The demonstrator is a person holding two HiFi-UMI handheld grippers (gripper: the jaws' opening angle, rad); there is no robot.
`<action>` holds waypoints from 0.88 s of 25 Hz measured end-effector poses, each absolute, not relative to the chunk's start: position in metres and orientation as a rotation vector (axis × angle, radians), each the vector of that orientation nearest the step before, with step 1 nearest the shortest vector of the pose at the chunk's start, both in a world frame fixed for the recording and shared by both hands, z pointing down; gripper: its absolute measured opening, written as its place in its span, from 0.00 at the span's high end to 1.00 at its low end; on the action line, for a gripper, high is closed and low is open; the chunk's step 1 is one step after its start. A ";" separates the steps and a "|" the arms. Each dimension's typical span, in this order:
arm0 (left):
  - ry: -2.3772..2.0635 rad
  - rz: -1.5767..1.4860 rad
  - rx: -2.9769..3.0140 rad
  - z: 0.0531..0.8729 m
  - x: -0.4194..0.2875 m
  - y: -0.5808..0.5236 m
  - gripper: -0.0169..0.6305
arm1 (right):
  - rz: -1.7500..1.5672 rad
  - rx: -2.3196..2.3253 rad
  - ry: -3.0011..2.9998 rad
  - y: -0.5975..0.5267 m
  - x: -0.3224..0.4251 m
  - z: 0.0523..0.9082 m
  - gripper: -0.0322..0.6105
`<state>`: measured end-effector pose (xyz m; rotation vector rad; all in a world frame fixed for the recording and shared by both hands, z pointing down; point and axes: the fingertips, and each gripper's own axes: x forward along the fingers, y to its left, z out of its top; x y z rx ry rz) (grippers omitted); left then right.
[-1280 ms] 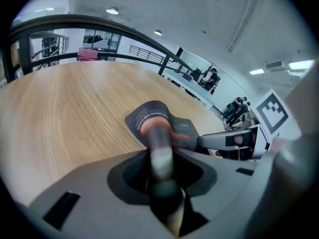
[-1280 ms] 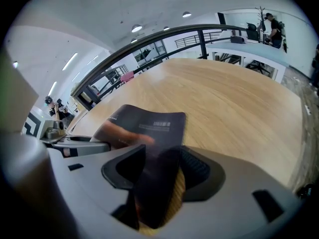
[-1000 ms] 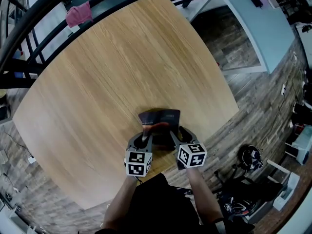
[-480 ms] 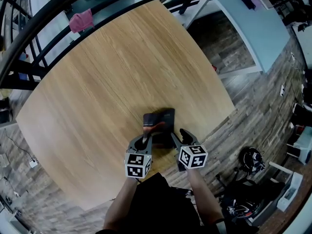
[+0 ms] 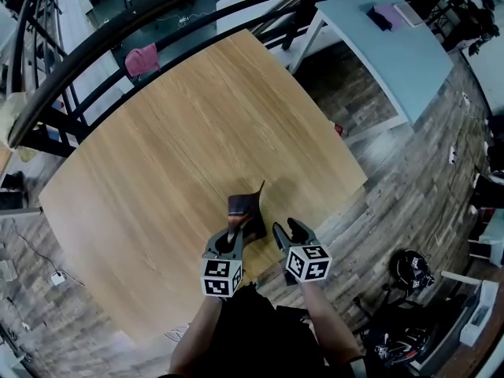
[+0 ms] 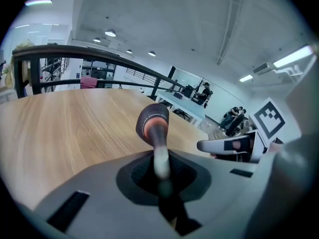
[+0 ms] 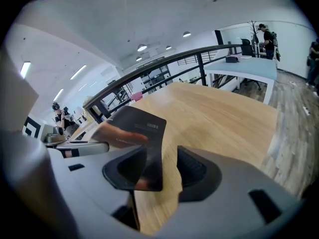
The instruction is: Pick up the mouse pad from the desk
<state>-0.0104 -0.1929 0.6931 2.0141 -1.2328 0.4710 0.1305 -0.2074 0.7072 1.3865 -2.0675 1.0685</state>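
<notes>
Above the table's (image 5: 157,156) near edge, the mouse pad (image 5: 245,207) is pinched upright in the downward-tilted left gripper's (image 5: 233,241) just-closed jaws. The right gripper's (image 5: 287,231) jaws, just narrowed slightly, are kept wide around its corner, untouched. Its small white print cannot be read.

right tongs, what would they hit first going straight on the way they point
Probably the pad, which hangs right in front of the right tongs; depth is unclear. Past it, the desk.
</notes>
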 end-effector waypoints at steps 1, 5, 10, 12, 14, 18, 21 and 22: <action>-1.246 0.464 2.020 0.687 -0.012 -0.190 0.91 | 1.060 1.392 -2.080 -0.206 0.130 0.702 0.64; -1.303 0.426 2.038 0.663 -0.021 -0.183 0.91 | 1.024 1.397 -2.137 -0.203 0.123 0.679 0.66; -1.356 0.389 2.029 0.641 -0.029 -0.161 0.91 | 0.985 1.416 -2.187 -0.189 0.125 0.653 0.72; -1.375 0.382 2.020 0.634 -0.033 -0.151 0.91 | 0.974 1.425 -2.202 -0.182 0.127 0.644 0.76; -1.393 0.374 2.015 0.625 -0.036 -0.142 0.91 | 0.965 1.436 -2.212 -0.175 0.130 0.637 0.79; -1.431 0.360 2.020 0.608 -0.039 -0.123 0.91 | 0.943 1.457 -2.234 -0.160 0.138 0.623 0.85; -1.452 0.339 2.018 0.596 -0.038 -0.105 0.91 | 0.918 1.457 -2.253 -0.144 0.142 0.614 0.87; -1.459 0.329 2.017 0.592 -0.038 -0.099 0.91 | 0.910 1.457 -2.260 -0.139 0.142 0.610 0.87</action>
